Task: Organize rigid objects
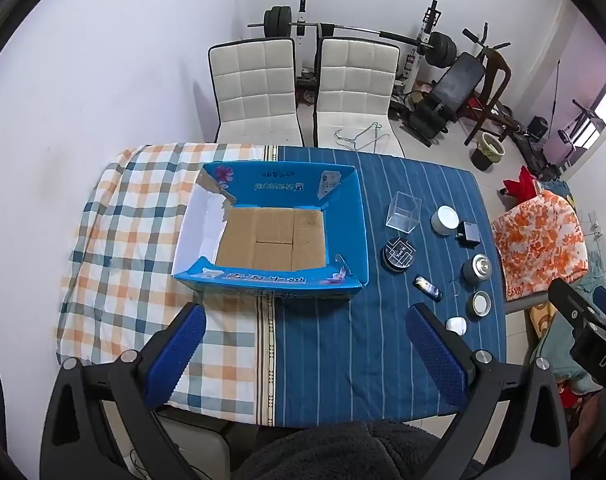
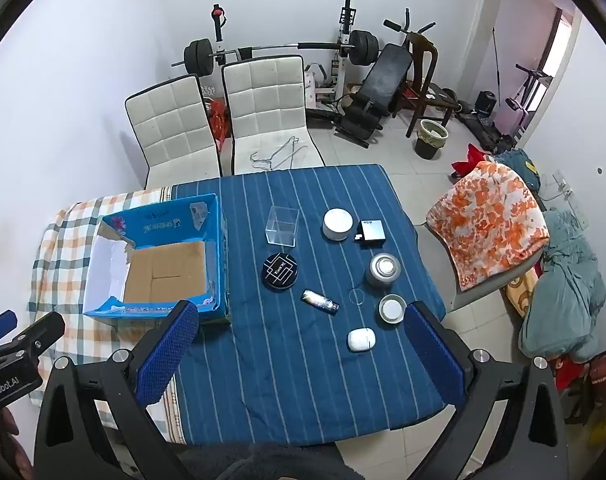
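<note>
Both grippers hang above the near table edge with fingers spread wide, nothing between them: the left gripper (image 1: 305,354) at the blue box's (image 1: 345,236) six o'clock, the right gripper (image 2: 301,350) over the striped cloth (image 2: 303,380). Small rigid things lie at the box's three o'clock: a clear cube (image 2: 282,225), a black round tin (image 2: 279,271), a white jar (image 2: 337,224), a white case (image 2: 361,339).
</note>
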`<control>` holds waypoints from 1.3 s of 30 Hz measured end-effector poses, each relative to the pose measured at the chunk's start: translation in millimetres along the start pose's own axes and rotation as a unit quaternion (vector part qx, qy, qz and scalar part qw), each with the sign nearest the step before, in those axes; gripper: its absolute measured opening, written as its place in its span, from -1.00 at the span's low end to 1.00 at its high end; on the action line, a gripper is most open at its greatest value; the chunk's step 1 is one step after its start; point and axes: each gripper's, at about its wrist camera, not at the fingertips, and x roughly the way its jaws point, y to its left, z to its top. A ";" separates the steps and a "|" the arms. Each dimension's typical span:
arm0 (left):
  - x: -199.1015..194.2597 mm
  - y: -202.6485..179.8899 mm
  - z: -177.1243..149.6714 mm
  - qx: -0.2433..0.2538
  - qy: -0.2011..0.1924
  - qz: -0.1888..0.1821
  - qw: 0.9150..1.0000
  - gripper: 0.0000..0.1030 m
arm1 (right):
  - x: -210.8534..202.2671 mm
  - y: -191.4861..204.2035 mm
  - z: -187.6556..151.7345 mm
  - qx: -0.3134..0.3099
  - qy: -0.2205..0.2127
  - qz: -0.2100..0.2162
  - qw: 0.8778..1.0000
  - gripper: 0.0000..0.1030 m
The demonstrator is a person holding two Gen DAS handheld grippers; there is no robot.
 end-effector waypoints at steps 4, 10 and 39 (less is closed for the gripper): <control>-1.3 -0.5 -0.1 0.003 -0.003 0.004 1.000 0.99 | -0.9 -0.3 1.5 -0.002 0.000 0.002 1.000 1.00; -0.7 -1.0 -0.2 0.004 -0.002 0.007 1.000 0.99 | -6.7 8.1 -2.3 -0.007 -0.006 0.003 1.000 1.00; -7.8 -8.0 -2.8 0.006 -0.006 0.003 1.000 0.99 | -6.1 9.3 -12.9 -0.014 0.007 0.009 1.000 1.00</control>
